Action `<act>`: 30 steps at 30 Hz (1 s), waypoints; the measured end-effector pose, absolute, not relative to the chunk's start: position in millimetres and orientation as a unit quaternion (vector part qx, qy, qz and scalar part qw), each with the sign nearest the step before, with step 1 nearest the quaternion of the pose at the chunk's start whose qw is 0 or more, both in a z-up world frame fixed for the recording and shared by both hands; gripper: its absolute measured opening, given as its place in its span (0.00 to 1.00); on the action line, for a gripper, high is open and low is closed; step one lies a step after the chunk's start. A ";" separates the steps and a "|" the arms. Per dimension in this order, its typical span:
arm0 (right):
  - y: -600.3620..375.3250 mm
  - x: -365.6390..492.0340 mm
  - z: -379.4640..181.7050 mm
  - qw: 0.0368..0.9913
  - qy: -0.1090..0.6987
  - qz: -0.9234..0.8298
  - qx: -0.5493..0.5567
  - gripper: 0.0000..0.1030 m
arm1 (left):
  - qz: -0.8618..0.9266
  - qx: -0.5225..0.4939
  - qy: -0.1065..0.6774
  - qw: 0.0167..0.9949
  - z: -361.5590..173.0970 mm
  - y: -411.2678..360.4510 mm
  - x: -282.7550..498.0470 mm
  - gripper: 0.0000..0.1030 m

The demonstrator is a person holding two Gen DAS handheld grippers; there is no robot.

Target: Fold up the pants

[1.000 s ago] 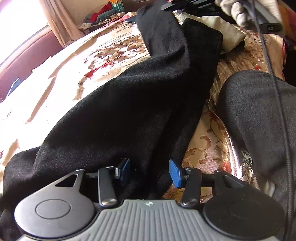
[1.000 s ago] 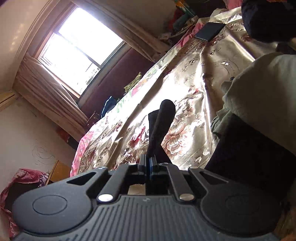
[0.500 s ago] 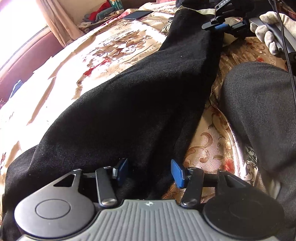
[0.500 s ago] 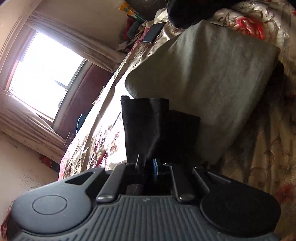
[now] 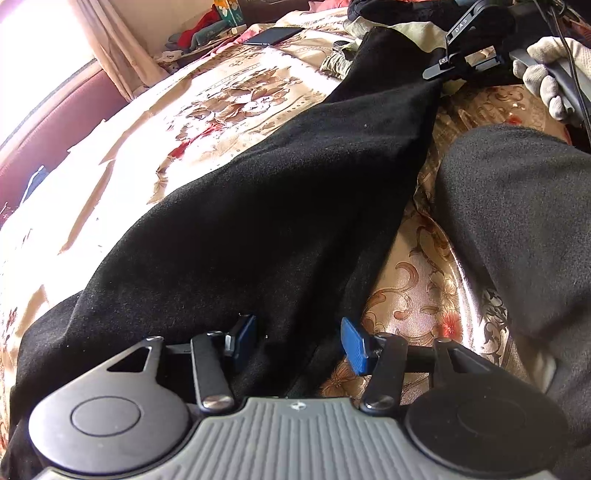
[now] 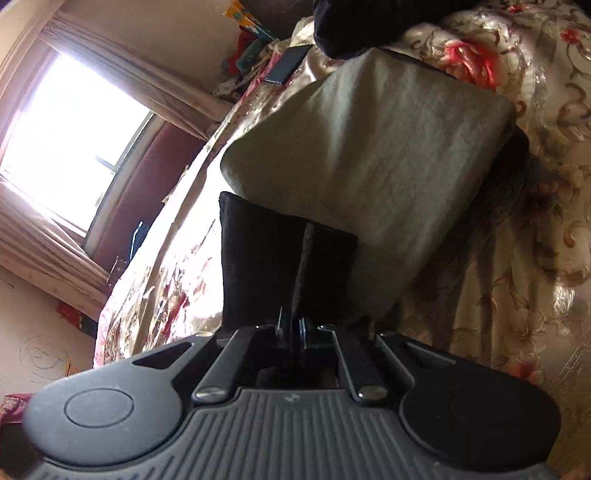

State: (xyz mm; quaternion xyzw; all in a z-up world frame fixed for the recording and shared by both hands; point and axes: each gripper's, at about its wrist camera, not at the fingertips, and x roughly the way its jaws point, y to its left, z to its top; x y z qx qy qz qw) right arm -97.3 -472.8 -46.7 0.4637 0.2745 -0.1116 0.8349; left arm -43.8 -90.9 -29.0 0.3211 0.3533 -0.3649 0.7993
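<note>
We are working on a bed whose floral bedspread is covering nearly the whole surface, with a bright window and its beige curtains standing along the far side above a maroon wall panel. One pair of black pants is lying stretched across the bedspread, running from our left gripper away to our right gripper. A single olive-grey folded cloth is resting just past the pants' far end, and a dark heap of clothing is sitting beyond it. Our own dark-clad leg is resting on the bedspread beside the pants. One dark phone is lying flat near the far edge. No containers are showing. Our left gripper is standing wide, its two blue pads straddling the near end of the pants without pinching. Our right gripper is clamping the far end of the pants, jaws pressed together on the black cloth.
</note>
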 end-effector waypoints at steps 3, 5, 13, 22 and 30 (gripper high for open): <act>-471.5 -105.3 -40.5 0.841 0.257 -0.109 0.464 0.12 | -0.369 0.327 0.352 0.795 -30.7 -93.4 -46.4 0.62; -473.7 -111.8 -38.0 0.847 0.250 -0.115 0.455 0.27 | -0.373 0.328 0.353 0.793 -30.8 -94.0 -46.5 0.62; -476.6 -105.5 -73.4 0.823 0.264 -0.107 0.492 0.48 | -0.378 0.334 0.355 0.787 -31.9 -95.5 -48.6 0.63; -477.7 -95.8 -37.4 0.821 0.176 -0.037 0.542 0.09 | -0.378 0.331 0.358 0.787 -29.9 -97.9 -47.3 0.64; -481.9 -70.7 -44.8 0.831 0.276 -0.129 0.465 0.08 | -0.404 0.322 0.367 0.774 -34.0 -103.1 -50.7 0.71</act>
